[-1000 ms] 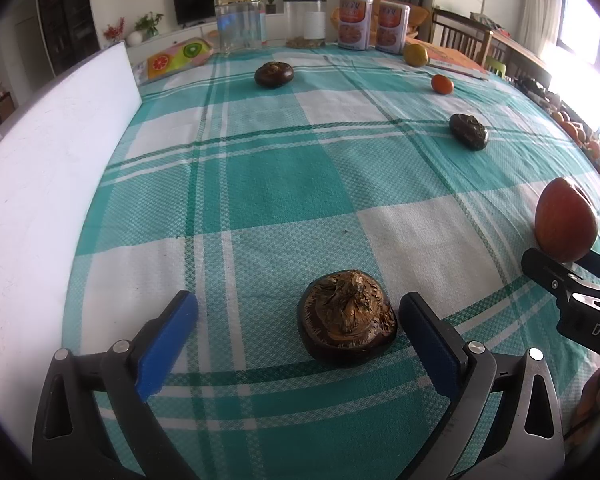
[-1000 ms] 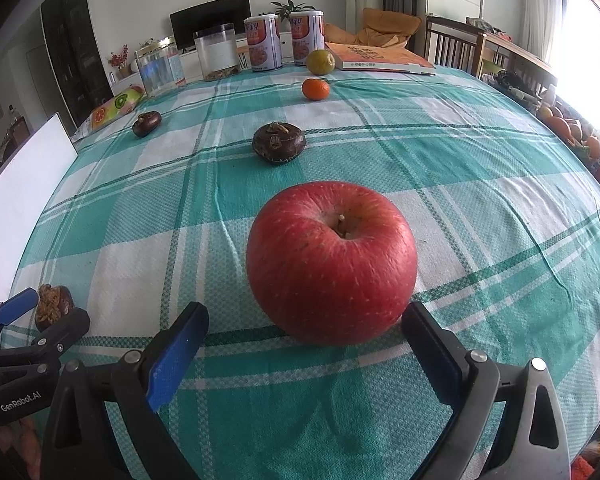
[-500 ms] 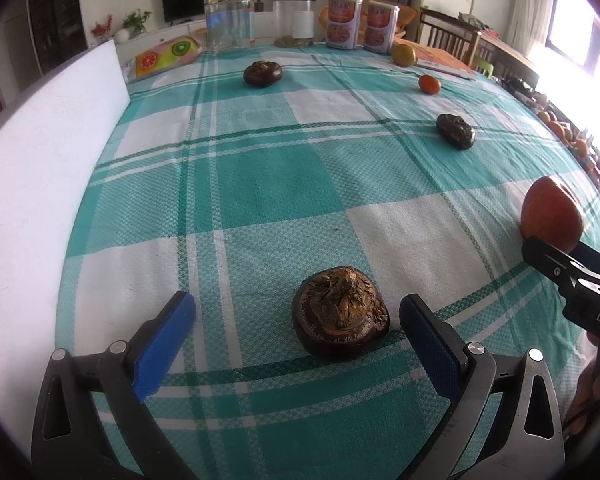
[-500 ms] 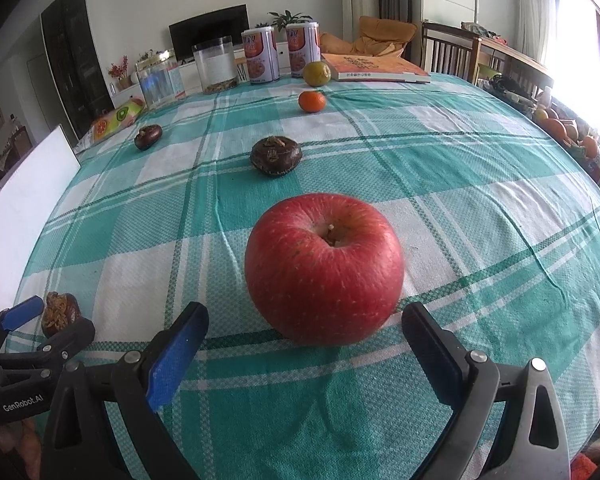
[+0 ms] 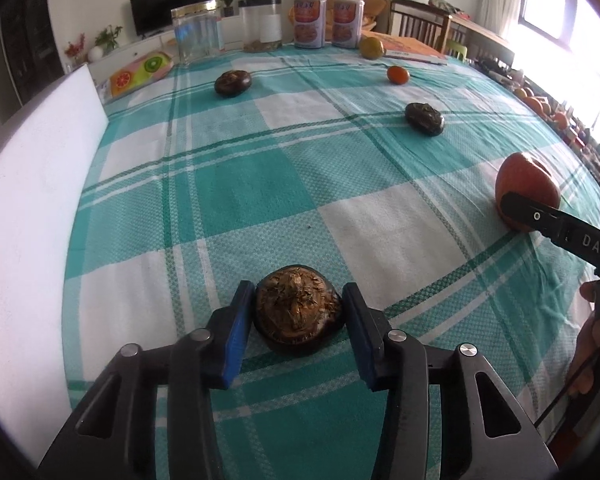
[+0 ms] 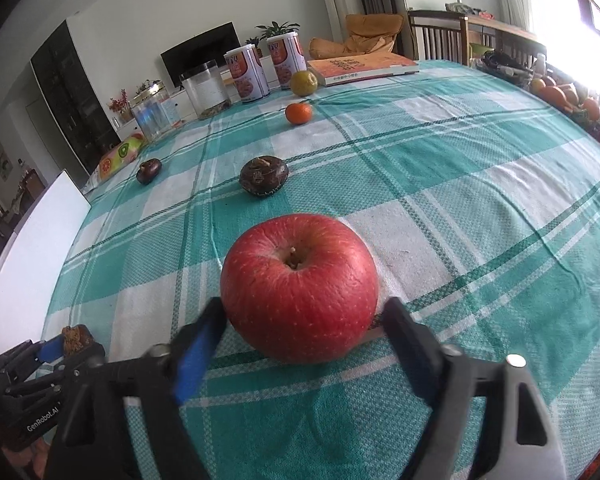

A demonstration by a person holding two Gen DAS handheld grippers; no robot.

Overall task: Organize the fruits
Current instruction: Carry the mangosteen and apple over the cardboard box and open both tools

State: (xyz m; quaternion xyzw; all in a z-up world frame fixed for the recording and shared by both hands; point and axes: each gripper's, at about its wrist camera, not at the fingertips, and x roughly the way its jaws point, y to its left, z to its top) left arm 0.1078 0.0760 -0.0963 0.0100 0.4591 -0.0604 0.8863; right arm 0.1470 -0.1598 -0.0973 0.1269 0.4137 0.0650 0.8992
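Note:
My left gripper [image 5: 296, 320] is shut on a dark brown round fruit [image 5: 298, 316] that rests on the checked tablecloth; both blue pads touch its sides. My right gripper [image 6: 304, 316] is closed around a big red apple [image 6: 300, 288] on the cloth, its fingers blurred and touching or nearly touching the apple's sides. The apple also shows at the right edge of the left wrist view [image 5: 526, 184]. The left gripper with its fruit [image 6: 76, 336] shows at the lower left of the right wrist view.
Two more dark fruits [image 5: 233, 82] [image 5: 424, 118], a small orange [image 5: 398, 75] and a yellow-green citrus [image 5: 371, 48] lie farther back. Jars and two cans [image 5: 309, 20], a book [image 6: 360, 68] stand at the far edge. A white board [image 5: 32, 184] lines the left side.
Both grippers have closed: the left pads have come in onto the dark fruit, the right fingers have come in to the apple's sides. Both fruits stay on the cloth.

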